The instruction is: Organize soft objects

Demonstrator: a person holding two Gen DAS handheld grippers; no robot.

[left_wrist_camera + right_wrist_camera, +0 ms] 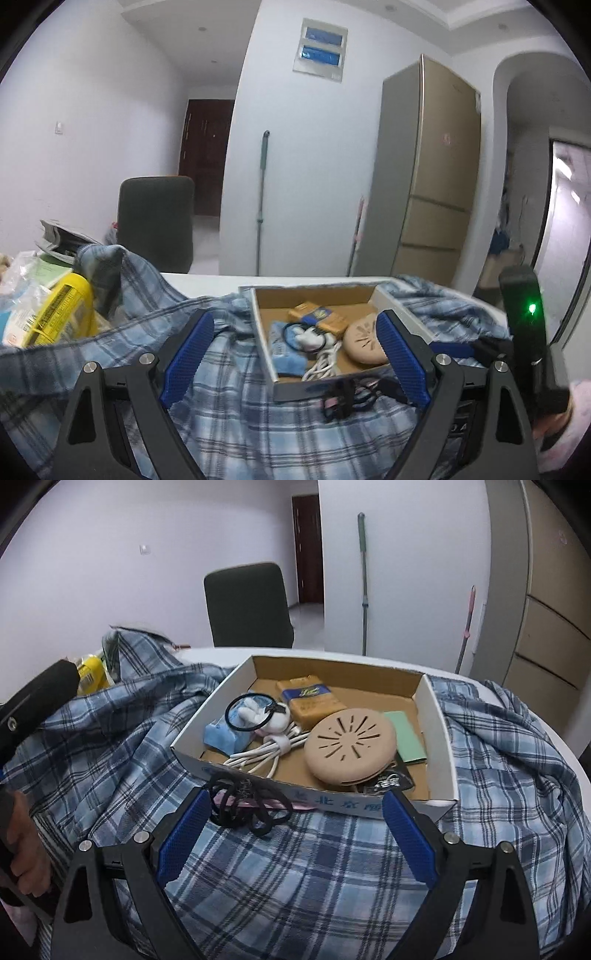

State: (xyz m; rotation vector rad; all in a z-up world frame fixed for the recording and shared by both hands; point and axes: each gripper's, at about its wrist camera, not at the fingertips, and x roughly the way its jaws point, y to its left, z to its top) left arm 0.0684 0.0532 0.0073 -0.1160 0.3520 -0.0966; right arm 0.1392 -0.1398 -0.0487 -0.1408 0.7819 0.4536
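A blue plaid shirt (295, 878) lies spread over the table, also in the left wrist view (240, 417). On it sits an open cardboard box (439, 723) holding a tan round pouch (349, 746), a white cable (266, 751), a blue packet (221, 736), a black hair tie (251, 712) and an orange pack (312, 698). A bundle of black hair ties (247, 805) lies on the shirt against the box front, also seen in the left wrist view (347, 398). My right gripper (295, 838) is open and empty just before the bundle. My left gripper (291, 358) is open and empty above the shirt, left of the box (266, 339).
A yellow bottle (62, 314) and plastic bags (22, 295) lie at the table's left. A dark chair (247, 605) stands behind the table. A mop (364, 576) leans on the wall and a fridge (428, 177) stands at the right.
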